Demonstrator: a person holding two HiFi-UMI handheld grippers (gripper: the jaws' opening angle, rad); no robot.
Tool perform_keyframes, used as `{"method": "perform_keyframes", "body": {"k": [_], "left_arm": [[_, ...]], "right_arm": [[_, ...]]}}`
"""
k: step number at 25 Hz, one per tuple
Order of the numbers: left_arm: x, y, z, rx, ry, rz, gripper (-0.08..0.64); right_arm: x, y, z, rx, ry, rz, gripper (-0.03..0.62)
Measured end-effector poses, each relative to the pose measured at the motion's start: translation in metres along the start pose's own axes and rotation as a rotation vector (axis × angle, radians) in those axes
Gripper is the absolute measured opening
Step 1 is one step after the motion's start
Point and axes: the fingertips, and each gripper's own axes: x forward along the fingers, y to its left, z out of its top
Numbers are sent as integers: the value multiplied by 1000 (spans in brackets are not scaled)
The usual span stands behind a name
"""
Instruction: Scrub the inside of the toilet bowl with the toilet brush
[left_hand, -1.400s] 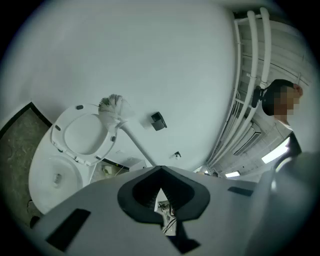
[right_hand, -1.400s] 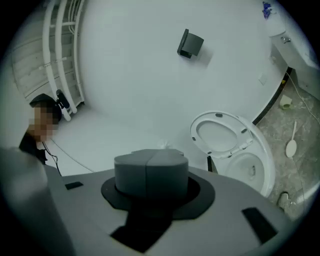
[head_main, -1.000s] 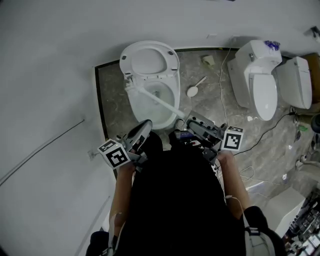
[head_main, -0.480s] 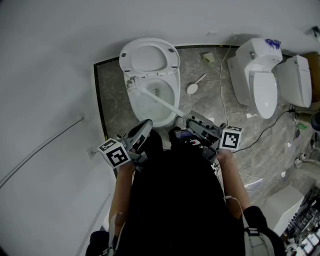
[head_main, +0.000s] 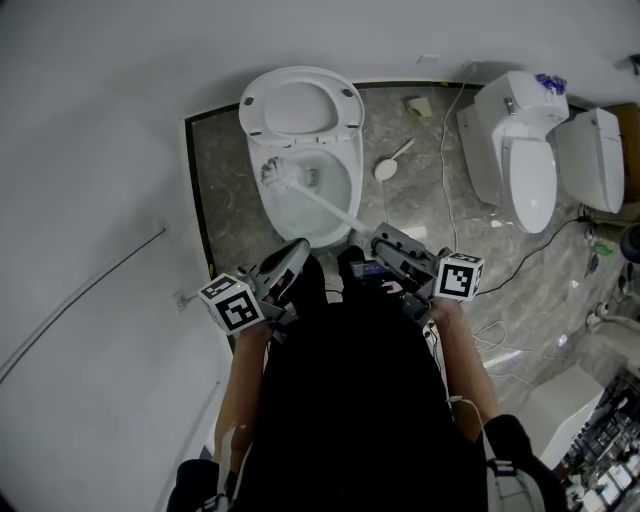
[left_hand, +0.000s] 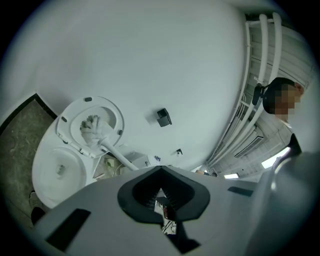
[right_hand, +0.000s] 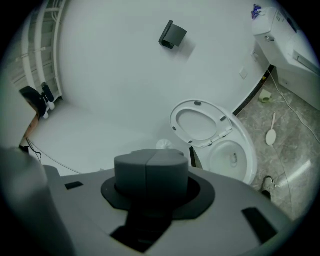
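Note:
A white toilet (head_main: 345, 190) stands with its lid (head_main: 300, 108) raised. The toilet brush's bristle head (head_main: 272, 172) is inside the bowl at its rear left, and the white handle (head_main: 325, 205) slants back to my right gripper (head_main: 368, 243), which is shut on the handle's end. In the right gripper view the jaws (right_hand: 151, 162) meet, and only a bit of the brush head (right_hand: 163, 145) shows above them. My left gripper (head_main: 290, 250) hangs shut at the bowl's front rim and holds nothing. The left gripper view shows the brush head (left_hand: 90, 125) and handle (left_hand: 117, 156).
Two more white toilets (head_main: 525, 150) (head_main: 600, 165) stand at the right. A white long-handled tool (head_main: 387, 170), a small greenish item (head_main: 418, 105) and cables (head_main: 445, 150) lie on the marble floor. A black box (right_hand: 172, 34) hangs on the wall. A person (left_hand: 287, 125) stands beyond.
The brush head has slid from the bowl's left rear rim a little inward and down into the bowl. Both grippers stay where they were, and the view has tipped slightly.

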Motion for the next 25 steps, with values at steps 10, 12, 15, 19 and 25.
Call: {"method": "perform_keyframes", "body": {"k": [10,12,15,19,25], "left_arm": [[5,19,-2,-22,59,-1,11],[6,24,-1,-22,67,2,11],[7,30,0,-23,76,9,11],[8,38,-1,-30,90,23,11],[6,53,-7,-48,111,38,11]], "right_arm": [[17,-25,-14,-58,25,-109,160],[22,-30,-16,-69,33,-127,160],[27,-37,-20,-88,50,-152,160],[32,-46,-23,-102,74,-176,160],[41,-65,-30,-99,93,-229,160]]}}
